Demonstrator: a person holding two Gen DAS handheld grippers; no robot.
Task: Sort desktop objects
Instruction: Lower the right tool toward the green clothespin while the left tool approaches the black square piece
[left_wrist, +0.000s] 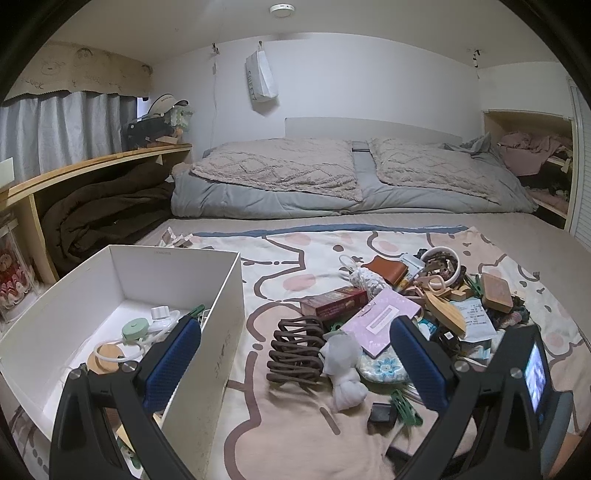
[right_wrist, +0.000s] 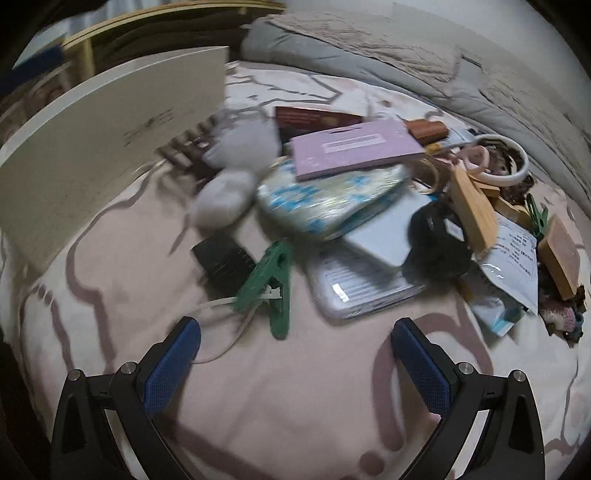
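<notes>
Blue textured pads (right_wrist: 173, 365) of the right gripper (right_wrist: 295, 363) sit closest to the lens, spread wide, nothing between them, low over the pink patterned blanket (right_wrist: 295, 406). Just ahead of its left finger lies a green plastic clothes peg (right_wrist: 271, 286) with a white cord (right_wrist: 221, 332) tied through it; the cord loops back to that pad. A small black rectangular block (right_wrist: 221, 264) touches the peg's far side. Behind these: a clear-cased phone-like slab (right_wrist: 364, 290), a blue-flowered foil pouch (right_wrist: 328, 199), and a lilac card packet (right_wrist: 354, 147) on top. View is motion-blurred.

Left gripper (left_wrist: 295, 363): fingers also spread, empty, straddling the near wall of the white cardboard box (left_wrist: 207, 332). Box already holds a mint round lid (left_wrist: 135, 330) and other small pieces. Brown wavy hair claw (left_wrist: 295, 349) and white knotted cloth bundle (left_wrist: 343, 373) lie just beside the box on the blanket.

Risks, as judged:
- Cord may snag a finger and drag the peg sideways.
- Closing on the peg could catch the black block as well.
- Soft bedding gives way; peg may tilt out of the pinch.
- Stacked pile is loose; a nudge could slide the lilac packet off.
- Left finger inside the box could tip its wall.
</notes>
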